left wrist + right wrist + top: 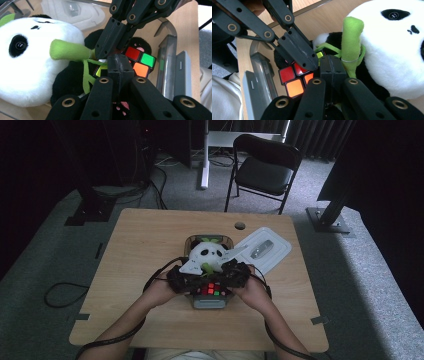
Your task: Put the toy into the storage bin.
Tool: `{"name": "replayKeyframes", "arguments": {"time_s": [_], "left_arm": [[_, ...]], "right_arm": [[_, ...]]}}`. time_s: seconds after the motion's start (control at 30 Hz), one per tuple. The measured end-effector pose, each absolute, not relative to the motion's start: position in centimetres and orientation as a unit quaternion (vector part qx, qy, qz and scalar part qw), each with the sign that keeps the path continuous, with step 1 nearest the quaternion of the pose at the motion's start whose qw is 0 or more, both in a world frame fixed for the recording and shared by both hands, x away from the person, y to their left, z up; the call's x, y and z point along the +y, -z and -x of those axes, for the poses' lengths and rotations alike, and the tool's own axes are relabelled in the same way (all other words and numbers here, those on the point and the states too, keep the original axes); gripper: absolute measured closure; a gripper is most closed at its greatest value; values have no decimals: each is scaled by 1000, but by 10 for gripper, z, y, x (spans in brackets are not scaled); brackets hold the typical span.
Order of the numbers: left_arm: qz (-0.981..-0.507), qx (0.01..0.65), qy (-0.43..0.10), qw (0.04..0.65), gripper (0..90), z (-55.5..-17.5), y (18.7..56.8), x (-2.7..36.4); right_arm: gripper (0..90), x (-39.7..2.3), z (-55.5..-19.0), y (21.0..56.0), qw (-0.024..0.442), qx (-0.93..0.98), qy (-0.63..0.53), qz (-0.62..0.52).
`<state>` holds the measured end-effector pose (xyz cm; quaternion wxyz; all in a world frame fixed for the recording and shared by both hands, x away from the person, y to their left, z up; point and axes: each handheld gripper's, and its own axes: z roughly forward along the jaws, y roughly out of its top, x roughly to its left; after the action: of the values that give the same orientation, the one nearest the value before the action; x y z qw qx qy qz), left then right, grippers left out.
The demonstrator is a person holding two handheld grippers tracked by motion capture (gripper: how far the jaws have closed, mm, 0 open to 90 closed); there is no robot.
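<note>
Black tongs meet over a clear plastic bin point(230, 240) in the middle of the wooden bench point(145, 245). The left tongs point(117, 63) have their jaws pressed together with nothing between them, tips resting at the corner of a puzzle cube point(140, 61); the right tongs point(329, 63) are likewise closed and empty, tips beside the same cube point(294, 82). The cube sits inside the bin at its near end, wedged against the body of a panda plush point(207, 256) whose green bamboo stalk point(70, 50) lies across the cube's far side.

Judging by this, the step in hand is working at the cube to get it free or seated, by nudging rather than gripping. A proper pick would call for one pair of tongs to spread and straddle two opposite faces.

Room is tight: the bin wall point(166, 67) stands just beside the cube, the plush crowds the other side, and the two tools nearly touch each other. The bin's lid point(265, 251) lies beside the bin on the right; the left half of the bench offers open space for setting things down.
</note>
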<state>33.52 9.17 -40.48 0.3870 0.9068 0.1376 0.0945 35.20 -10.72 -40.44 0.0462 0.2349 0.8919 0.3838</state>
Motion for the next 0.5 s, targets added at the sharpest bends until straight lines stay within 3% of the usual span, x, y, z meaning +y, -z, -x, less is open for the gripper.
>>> {"name": "replayKeyframes", "arguments": {"time_s": [0.4,0.5], "left_arm": [[-874,168,-51,453,900,-330,393,106],[-867,175,-52,463,851,-328,389,108]], "right_arm": [[900,-125,-344,394,41,859,-446,-247],[900,-134,-344,390,47,847,-459,-264]]}}
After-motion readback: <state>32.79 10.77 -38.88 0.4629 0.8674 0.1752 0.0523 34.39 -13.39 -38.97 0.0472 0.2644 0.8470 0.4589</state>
